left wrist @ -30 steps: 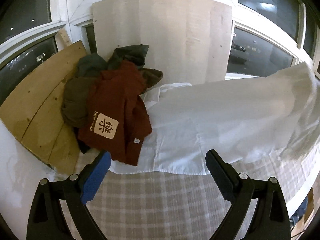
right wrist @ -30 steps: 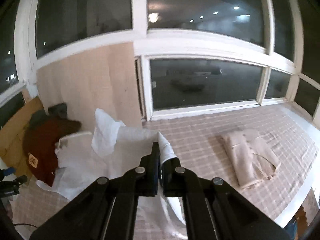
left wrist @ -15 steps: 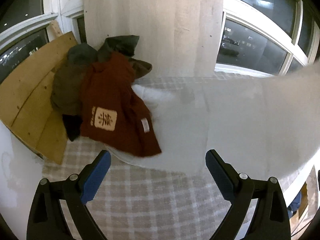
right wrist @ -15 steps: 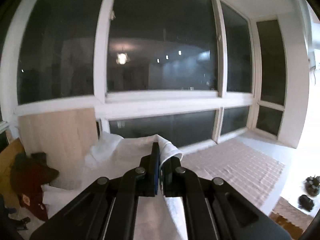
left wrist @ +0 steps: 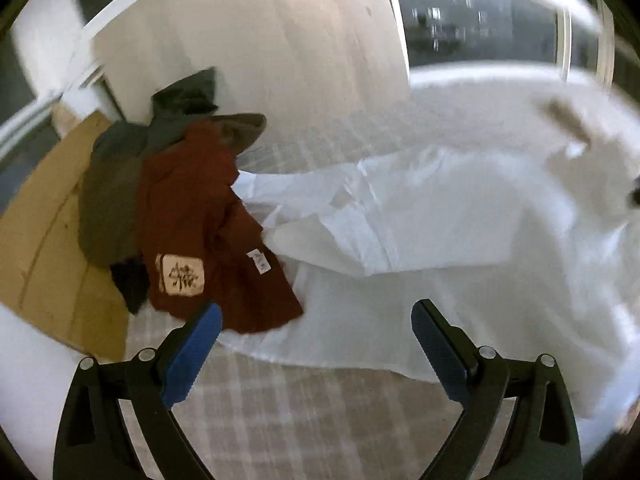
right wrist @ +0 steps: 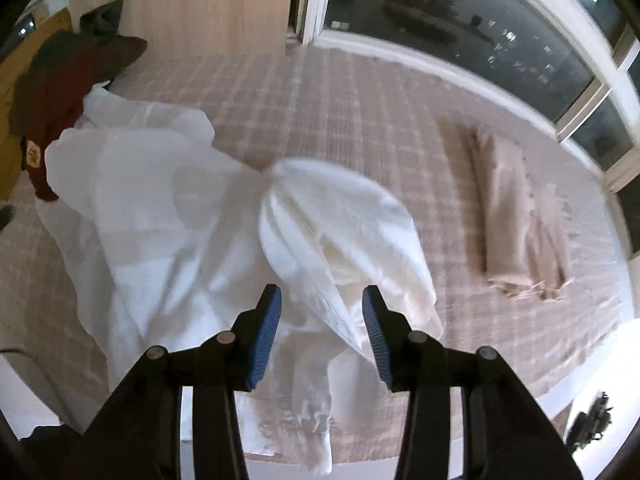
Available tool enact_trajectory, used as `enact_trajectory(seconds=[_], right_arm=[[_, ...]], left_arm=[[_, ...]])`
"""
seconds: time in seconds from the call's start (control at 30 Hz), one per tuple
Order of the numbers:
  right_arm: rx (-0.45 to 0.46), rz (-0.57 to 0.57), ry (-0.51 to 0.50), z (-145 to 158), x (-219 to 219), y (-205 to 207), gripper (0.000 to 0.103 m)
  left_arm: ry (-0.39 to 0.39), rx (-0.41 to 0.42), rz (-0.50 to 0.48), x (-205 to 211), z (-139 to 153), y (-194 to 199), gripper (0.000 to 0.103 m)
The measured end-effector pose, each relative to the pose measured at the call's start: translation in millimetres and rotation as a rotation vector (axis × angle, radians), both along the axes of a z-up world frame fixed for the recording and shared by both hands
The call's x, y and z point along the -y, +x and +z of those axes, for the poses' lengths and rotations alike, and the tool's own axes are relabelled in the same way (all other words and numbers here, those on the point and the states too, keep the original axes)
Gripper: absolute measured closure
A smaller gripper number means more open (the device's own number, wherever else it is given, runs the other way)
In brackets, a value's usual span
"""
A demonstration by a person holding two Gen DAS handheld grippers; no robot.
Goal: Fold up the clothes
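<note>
now, left wrist view: the left gripper [left wrist: 316, 324] hangs with its blue-padded jaws spread wide and nothing between them, low over the checked bed cover [left wrist: 280, 412]. no basket, bin or box shows in this view; the clothes lie straight on the cover. the white shirt [left wrist: 420, 240] is spread across the middle and right, rumpled, one panel folded over on itself, its near hem just ahead of the open jaws. its far right side blurs out, so the edge there is hard to read. at the left sits a heap: a dark red garment [left wrist: 200, 216] with a square cream patch and a small white label, lying on top of olive and dark green clothes [left wrist: 116, 184]. the red one's lower edge overlaps the white shirt's left corner. the heap leans on a yellowish wooden board [left wrist: 44, 240], and a pale panel [left wrist: 280, 40] stands behind against the window.

over to the right wrist view: the right gripper [right wrist: 322, 312] is released too, jaws apart, with a bunched fold of the white shirt [right wrist: 160, 208] rising just in front of the gap, not pinched. the cloth trails left toward the dark red garment [right wrist: 52, 100] and down over the near edge of the bed. well apart to the right, a beige garment [right wrist: 516, 216] lies folded into a neat oblong on the checked bed cover [right wrist: 340, 100]. dark windows [right wrist: 460, 20] run behind.
</note>
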State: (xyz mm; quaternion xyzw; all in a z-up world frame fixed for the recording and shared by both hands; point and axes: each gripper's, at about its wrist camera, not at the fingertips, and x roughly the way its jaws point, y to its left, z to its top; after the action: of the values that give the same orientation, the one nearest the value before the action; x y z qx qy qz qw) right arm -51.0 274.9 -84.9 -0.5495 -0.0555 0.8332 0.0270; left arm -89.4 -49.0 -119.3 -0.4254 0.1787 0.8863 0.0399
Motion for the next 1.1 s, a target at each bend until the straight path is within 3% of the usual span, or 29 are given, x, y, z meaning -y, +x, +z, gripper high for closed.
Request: enact_trajectory(seconds=[0.13, 0.23, 0.27, 0.33, 0.4, 0.47, 0.6, 0.63, 0.67, 0.7, 0.8, 0.9, 1.0, 1.1], right_arm=[[-0.001, 0.03, -0.038, -3, -39, 5, 0.05], [-0.001, 0.052, -0.061, -10, -59, -6, 0.043], [0.009, 0.05, -0.085, -14, -63, -13, 0.043], [0.028, 0.047, -0.132, -23, -71, -26, 0.043], [0.043, 0.065, -0.179, -33, -69, -35, 0.043], [0.054, 0.093, -0.199, -47, -57, -45, 0.041], [0.064, 0.099, -0.186, -71, -35, -51, 0.041], [0.06, 0.095, -0.184, -75, -30, -51, 0.042], [0.05, 0.088, -0.179, -77, -27, -51, 0.053], [0.042, 0.08, -0.188, -76, -26, -50, 0.072], [0.01, 0.025, -0.255, -66, -32, -49, 0.088], [-0.044, -0.032, -0.325, -47, -43, -43, 0.093], [-0.179, -0.085, -0.364, 5, -62, -29, 0.094], [-0.342, -0.107, -0.341, 71, -76, -16, 0.095]], left_arm=[[-0.03, -0.031, -0.001, -24, -11, -25, 0.007], [0.055, 0.026, -0.04, -37, -21, -50, 0.01], [0.071, 0.053, -0.041, -41, -27, -58, 0.016], [0.079, 0.132, -0.03, -45, -42, -75, 0.064], [0.126, 0.201, -0.033, -43, -53, -85, 0.077], [0.221, 0.233, -0.05, -35, -55, -88, 0.087], [0.208, 0.192, -0.101, -30, -36, -83, 0.094], [0.204, 0.182, -0.113, -29, -31, -81, 0.095], [0.2, 0.172, -0.126, -28, -27, -80, 0.095], [0.196, 0.161, -0.138, -27, -22, -79, 0.095], [0.201, 0.16, -0.158, -26, -13, -77, 0.099], [0.251, 0.133, -0.169, -21, 8, -78, 0.099], [0.266, 0.06, -0.223, -29, 57, -82, 0.1], [0.289, -0.024, -0.284, -41, 114, -84, 0.1]])
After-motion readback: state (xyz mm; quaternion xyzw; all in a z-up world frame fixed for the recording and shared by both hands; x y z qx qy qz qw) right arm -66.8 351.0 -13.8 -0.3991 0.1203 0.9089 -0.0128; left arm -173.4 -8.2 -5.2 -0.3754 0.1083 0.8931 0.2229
